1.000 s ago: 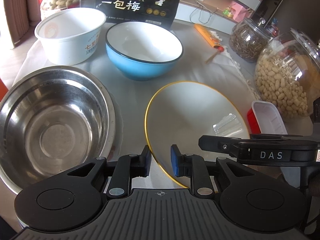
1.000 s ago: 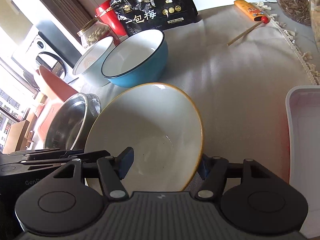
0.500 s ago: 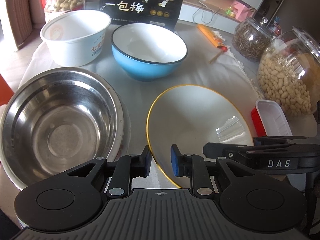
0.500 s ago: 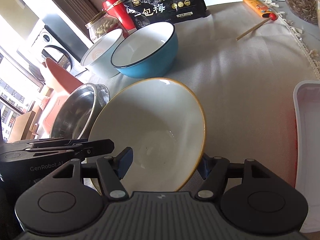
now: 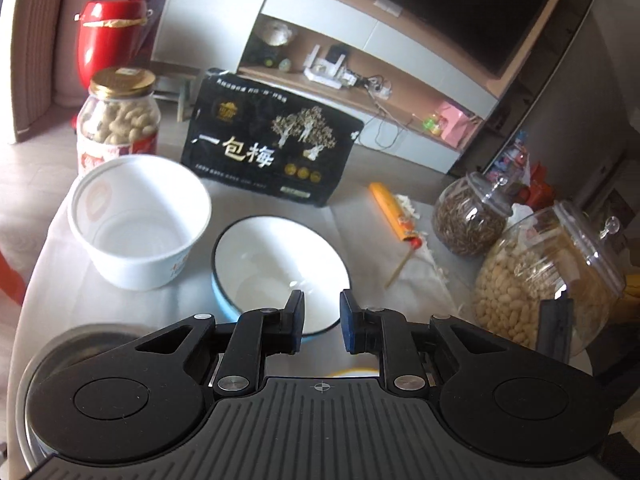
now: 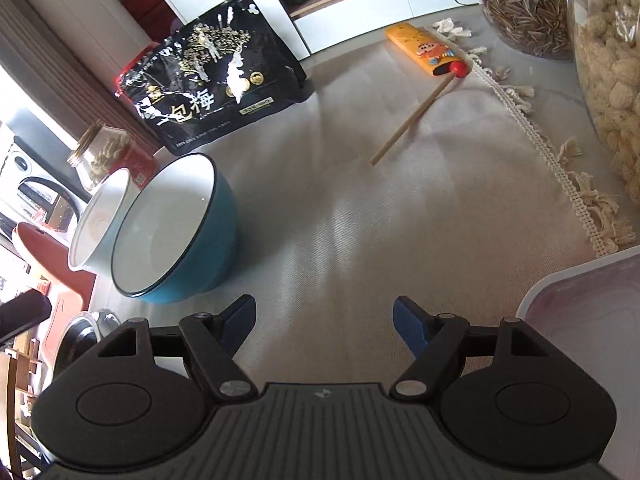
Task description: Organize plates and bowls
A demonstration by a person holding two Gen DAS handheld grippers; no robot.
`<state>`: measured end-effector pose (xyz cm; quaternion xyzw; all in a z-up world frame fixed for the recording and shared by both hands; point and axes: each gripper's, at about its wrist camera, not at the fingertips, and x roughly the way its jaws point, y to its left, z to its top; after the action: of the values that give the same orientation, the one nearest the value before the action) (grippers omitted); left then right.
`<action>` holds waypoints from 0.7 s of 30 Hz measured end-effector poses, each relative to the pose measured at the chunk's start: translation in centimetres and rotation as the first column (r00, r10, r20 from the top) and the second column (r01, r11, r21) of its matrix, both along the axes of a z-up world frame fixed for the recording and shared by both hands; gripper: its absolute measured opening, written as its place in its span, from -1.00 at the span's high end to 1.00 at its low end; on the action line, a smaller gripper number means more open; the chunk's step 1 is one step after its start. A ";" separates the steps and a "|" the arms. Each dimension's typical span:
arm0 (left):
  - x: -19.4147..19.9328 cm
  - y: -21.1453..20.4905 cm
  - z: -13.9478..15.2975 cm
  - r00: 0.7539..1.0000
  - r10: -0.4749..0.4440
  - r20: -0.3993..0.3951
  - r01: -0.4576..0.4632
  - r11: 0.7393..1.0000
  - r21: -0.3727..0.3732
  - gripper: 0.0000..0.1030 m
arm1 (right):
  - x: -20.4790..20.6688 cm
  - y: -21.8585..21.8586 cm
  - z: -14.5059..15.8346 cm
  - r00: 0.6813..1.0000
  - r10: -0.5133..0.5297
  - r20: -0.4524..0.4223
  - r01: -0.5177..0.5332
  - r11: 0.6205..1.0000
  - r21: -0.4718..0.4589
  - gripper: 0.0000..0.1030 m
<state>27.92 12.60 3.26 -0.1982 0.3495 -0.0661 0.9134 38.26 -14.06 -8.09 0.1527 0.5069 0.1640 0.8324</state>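
Four bowls show on the cloth-covered surface [image 6: 340, 208]. One blue bowl [image 5: 276, 268] with a white inside sits upright at the middle. Just beside it, on its left in the left view, stands one white paper bowl [image 5: 138, 224]; the right view cannot settle whether the two touch. One steel bowl [image 5: 80, 340] lies at the near left edge, mostly hidden behind the left gripper [image 5: 320, 322]. Only a sliver of one yellow-rimmed bowl [image 5: 352, 372] peeks out under that gripper's body.

The left gripper's fingers stand close together and are closing, with a narrow gap and nothing between them; they sit in front of the blue bowl's near rim. The right gripper [image 6: 324, 320] has its fingers spread wide and still opening, with only bare cloth between them, to the right of the blue bowl.

Behind the bowls stands one black snack bag [image 5: 272, 148]. There are three jars: one gold-lidded jar [image 5: 118, 116] of peanuts at the far left, and two glass jars at the right, a seed jar [image 5: 468, 220] and a larger nut jar [image 5: 548, 276]. One red pot [image 5: 110, 40] stands behind the peanut jar. One orange pack [image 6: 424, 48] and one stick [image 6: 412, 120] lie by the cloth's fringe. One white tray [image 6: 580, 308] sits at the near right.
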 end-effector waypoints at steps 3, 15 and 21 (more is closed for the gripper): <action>2.7 0.2 1.3 0.997 -0.067 0.044 0.068 0.997 -0.023 0.58 | 1.2 0.1 -1.2 0.999 -0.025 -0.044 0.026 1.000 0.006 -0.53; 6.8 5.9 -5.4 0.992 0.060 -0.115 -0.056 0.998 0.040 0.58 | 4.7 -0.5 -1.2 0.969 -0.008 -0.247 0.041 0.991 0.131 -1.00; 8.2 6.8 -7.8 0.981 0.064 -0.183 -0.064 0.998 0.005 0.58 | 4.9 0.8 -0.7 0.971 0.074 -0.228 -0.059 0.996 0.074 -0.98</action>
<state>36.16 19.41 -4.55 -0.2147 0.4254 -0.0183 0.8790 43.17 -13.25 -8.77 0.1813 0.5992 0.1896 0.7564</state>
